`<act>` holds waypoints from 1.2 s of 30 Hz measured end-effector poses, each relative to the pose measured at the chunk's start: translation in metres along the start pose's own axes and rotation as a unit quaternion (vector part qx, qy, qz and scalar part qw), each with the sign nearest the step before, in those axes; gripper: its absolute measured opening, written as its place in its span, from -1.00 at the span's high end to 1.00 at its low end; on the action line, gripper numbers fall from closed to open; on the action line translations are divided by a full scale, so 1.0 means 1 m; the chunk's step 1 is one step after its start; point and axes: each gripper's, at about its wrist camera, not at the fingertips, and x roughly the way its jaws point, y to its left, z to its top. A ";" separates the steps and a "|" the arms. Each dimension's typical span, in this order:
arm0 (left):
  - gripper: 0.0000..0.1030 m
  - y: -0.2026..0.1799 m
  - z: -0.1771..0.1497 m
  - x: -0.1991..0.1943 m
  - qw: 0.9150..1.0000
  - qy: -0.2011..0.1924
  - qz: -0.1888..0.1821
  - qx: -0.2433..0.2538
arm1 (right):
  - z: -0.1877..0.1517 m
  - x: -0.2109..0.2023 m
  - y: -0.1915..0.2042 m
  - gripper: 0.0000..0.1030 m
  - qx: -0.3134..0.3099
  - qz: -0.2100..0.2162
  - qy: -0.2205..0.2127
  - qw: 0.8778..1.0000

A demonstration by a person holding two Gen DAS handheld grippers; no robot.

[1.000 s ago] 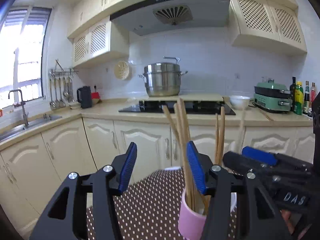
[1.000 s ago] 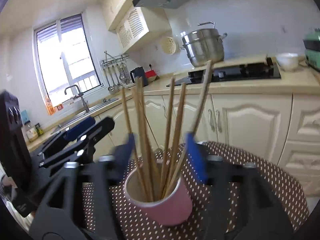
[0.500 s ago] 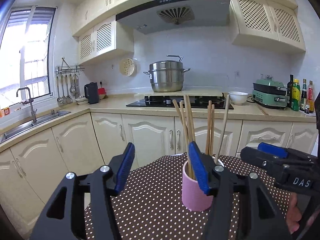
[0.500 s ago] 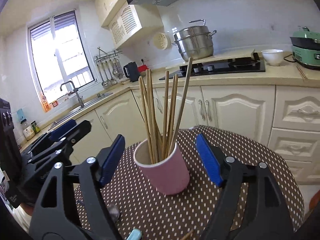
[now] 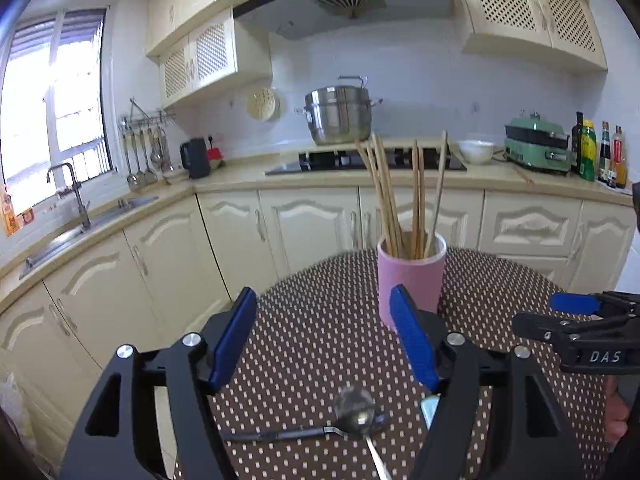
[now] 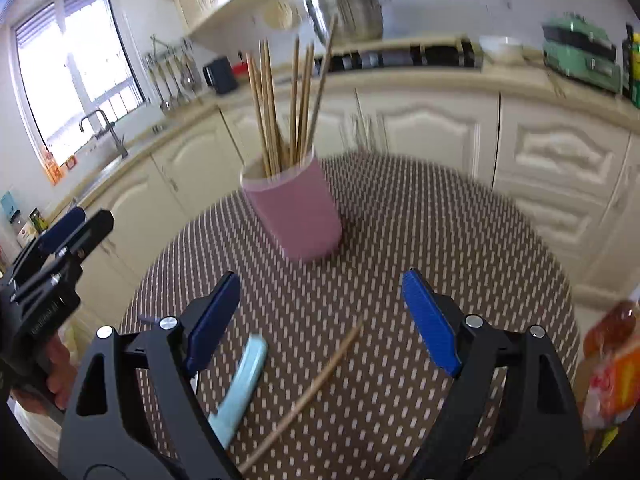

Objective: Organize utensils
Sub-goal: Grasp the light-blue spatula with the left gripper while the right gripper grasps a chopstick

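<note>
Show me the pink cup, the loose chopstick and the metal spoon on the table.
pink cup (image 6: 298, 216): right wrist view, middle of its side wall.
loose chopstick (image 6: 316, 384): right wrist view, mid-shaft.
metal spoon (image 5: 358, 416): left wrist view, its bowl.

Dotted table (image 5: 320, 344): pink cup (image 5: 412, 280), spoons (image 5: 356, 416), chopstick (image 6: 316, 384).

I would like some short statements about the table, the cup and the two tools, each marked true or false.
1. The pink cup stands upright and holds several wooden chopsticks. True.
2. The right tool is shut on the cup. False: its jaws have just been opening, with nothing between them.
3. One loose chopstick lies on the dotted tablecloth. True.
4. The metal spoon stands inside the cup. False: it lies flat on the tablecloth.
5. The left tool is gripping a chopstick. False: it is open and holds nothing.
</note>
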 end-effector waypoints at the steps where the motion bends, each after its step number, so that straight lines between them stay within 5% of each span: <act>1: -0.36 0.002 -0.005 0.001 1.000 0.015 -0.003 -0.003 | -0.007 0.003 0.000 -0.60 0.003 -0.009 0.014 1.000; 6: -0.36 0.011 -0.033 0.001 0.998 0.063 -0.009 -0.010 | -0.037 0.027 0.006 -0.60 -0.003 -0.052 0.088 0.995; 15: -0.36 0.013 -0.073 0.005 0.992 0.127 -0.010 -0.005 | -0.068 0.056 0.034 -0.54 -0.051 -0.132 0.161 0.977; 16: -0.36 0.012 -0.076 0.004 0.991 0.132 -0.012 -0.005 | -0.069 0.058 0.037 -0.49 -0.060 -0.131 0.165 0.976; 18: -0.36 0.010 -0.080 0.004 0.990 0.140 -0.025 -0.007 | -0.069 0.056 0.041 0.26 -0.068 -0.122 0.159 0.977; 20: -0.40 0.009 -0.080 0.003 0.988 0.147 -0.050 -0.016 | -0.066 0.055 0.037 0.65 -0.059 -0.100 0.166 0.979; 28: -0.46 -0.039 -0.082 0.012 0.978 0.167 -0.119 0.027 | -0.052 0.052 -0.014 0.88 0.052 -0.020 0.199 0.978; 32: -0.46 -0.063 -0.085 0.029 0.972 0.192 -0.125 0.047 | -0.049 0.045 -0.033 0.88 0.057 -0.011 0.195 0.979; 36: -0.46 -0.082 -0.093 0.054 0.967 0.225 -0.093 0.069 | -0.051 0.038 -0.041 0.88 0.062 0.003 0.199 0.978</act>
